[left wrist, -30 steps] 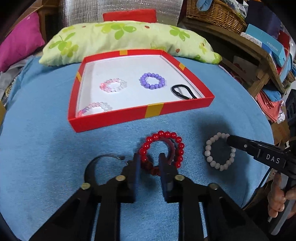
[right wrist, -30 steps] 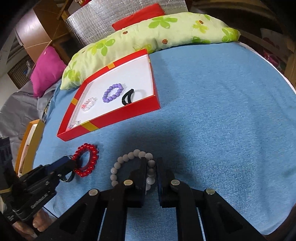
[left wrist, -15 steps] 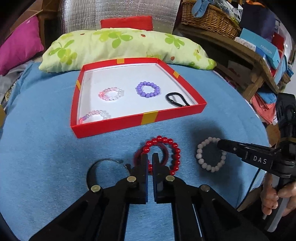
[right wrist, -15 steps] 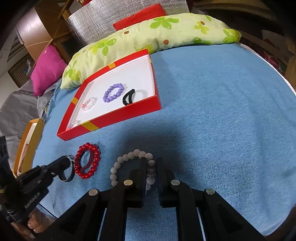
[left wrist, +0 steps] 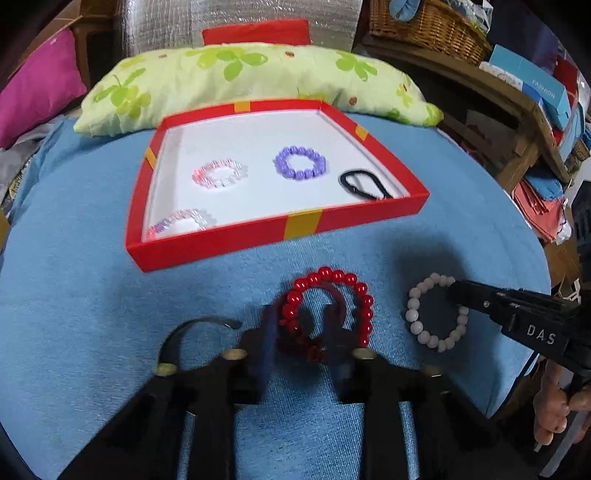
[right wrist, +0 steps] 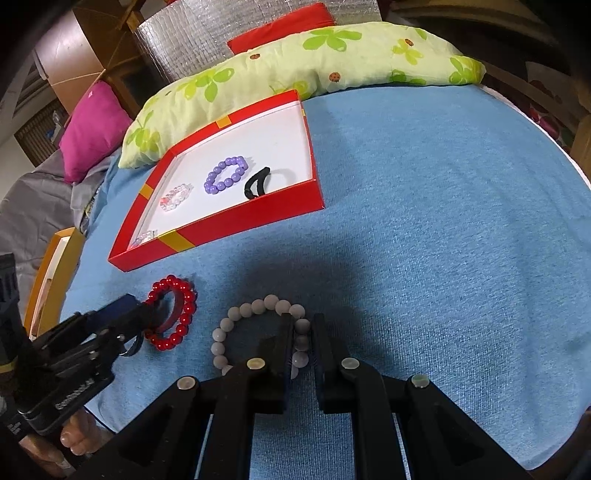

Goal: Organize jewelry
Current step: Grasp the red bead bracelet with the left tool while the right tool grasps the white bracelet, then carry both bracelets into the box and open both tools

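A red bead bracelet point(left wrist: 332, 295) lies on the blue cloth in front of the red tray point(left wrist: 229, 243). My left gripper point(left wrist: 299, 325) is open, its fingers on either side of the bracelet's near part; it also shows in the right wrist view point(right wrist: 147, 317). A white bead bracelet point(left wrist: 424, 325) lies to the right. My right gripper point(right wrist: 303, 332) is shut on the white bracelet's point(right wrist: 258, 310) right side. The tray point(right wrist: 236, 229) holds a purple bracelet point(left wrist: 300, 162), two pale pink ones point(left wrist: 219, 173) and a black hair tie point(left wrist: 362, 184).
A green floral pillow point(left wrist: 240, 81) lies behind the tray. A dark thin bangle point(left wrist: 192, 332) lies left of my left gripper. A wooden shelf with a wicker basket point(left wrist: 424, 26) stands at the right. An orange box point(right wrist: 51, 273) sits at the cloth's left edge.
My left gripper was shut half a second ago and has opened around the red bracelet. My right gripper stays shut on the white bracelet.
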